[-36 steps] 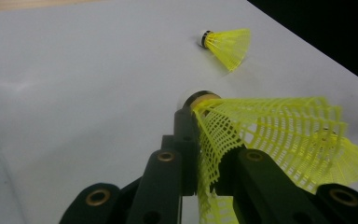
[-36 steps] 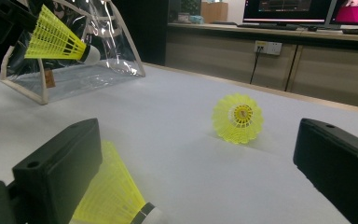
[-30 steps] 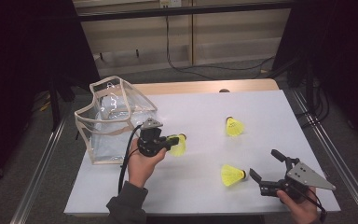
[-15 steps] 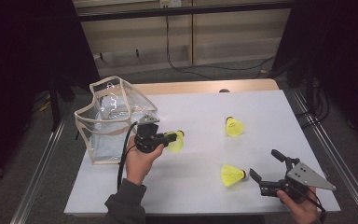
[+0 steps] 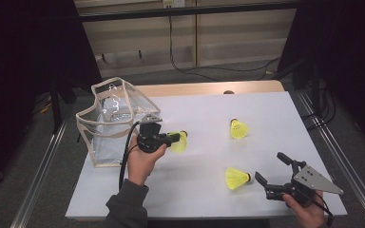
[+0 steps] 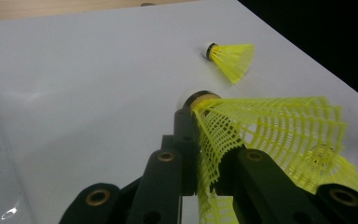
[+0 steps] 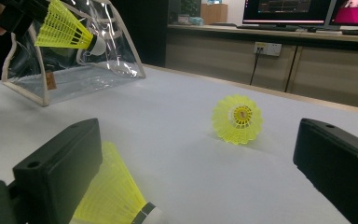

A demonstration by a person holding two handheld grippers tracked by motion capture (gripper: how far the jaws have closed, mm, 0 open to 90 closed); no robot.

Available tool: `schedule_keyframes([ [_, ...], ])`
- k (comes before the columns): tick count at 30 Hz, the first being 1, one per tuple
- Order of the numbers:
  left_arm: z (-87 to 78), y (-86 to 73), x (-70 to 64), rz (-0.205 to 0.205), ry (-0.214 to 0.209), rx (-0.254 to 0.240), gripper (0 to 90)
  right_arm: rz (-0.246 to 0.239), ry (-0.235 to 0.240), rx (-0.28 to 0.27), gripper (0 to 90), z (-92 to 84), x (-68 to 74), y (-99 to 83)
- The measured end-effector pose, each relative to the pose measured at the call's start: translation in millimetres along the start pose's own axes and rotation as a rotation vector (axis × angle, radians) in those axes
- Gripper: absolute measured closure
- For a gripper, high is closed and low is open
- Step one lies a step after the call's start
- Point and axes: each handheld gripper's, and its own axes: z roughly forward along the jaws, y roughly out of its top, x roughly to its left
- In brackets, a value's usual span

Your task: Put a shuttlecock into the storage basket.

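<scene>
- Nearest, at the right edge of the counter (image 5: 204, 199), the right gripper (image 5: 272, 172) sat low with its jaws spread wide and nothing in them, lined up on the near shuttlecock (image 5: 236, 178) just to its left, probably the next pick
- Mid-counter on the left, the left gripper (image 5: 173, 138) was clenched on the mesh skirt of the held shuttlecock (image 5: 179, 142), lifted clear, cork pointing right
- Just left, the clear bag (image 5: 107, 126) stood open-topped, seemingly the destination
- Farther right, the far shuttlecock (image 5: 238, 128) lay waiting

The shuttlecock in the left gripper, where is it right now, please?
In the high view, the held shuttlecock sits pinched in the left gripper, above the table, just right of the clear bag.
</scene>
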Motion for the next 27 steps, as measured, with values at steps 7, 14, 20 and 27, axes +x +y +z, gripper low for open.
schedule_keyframes([
  [7,-11.7,12.0,-0.8,0.002,0.004,-0.005,84.0,0.002,0.001,0.001,1.2,-0.1,0.3,0.0],
  [14,-21.4,28.1,-0.8,0.023,0.017,0.009,83.9,0.0,0.0,0.0,1.2,-0.1,-0.2,-0.1],
  [20,-27.2,39.9,-1.3,0.025,0.013,0.007,83.9,0.002,-0.001,0.001,1.2,-0.4,-0.4,-0.2],
  [27,-33.8,50.9,0.1,0.026,0.024,0.01,83.9,0.008,-0.003,0.0,1.2,-0.2,-0.1,-0.2],
])
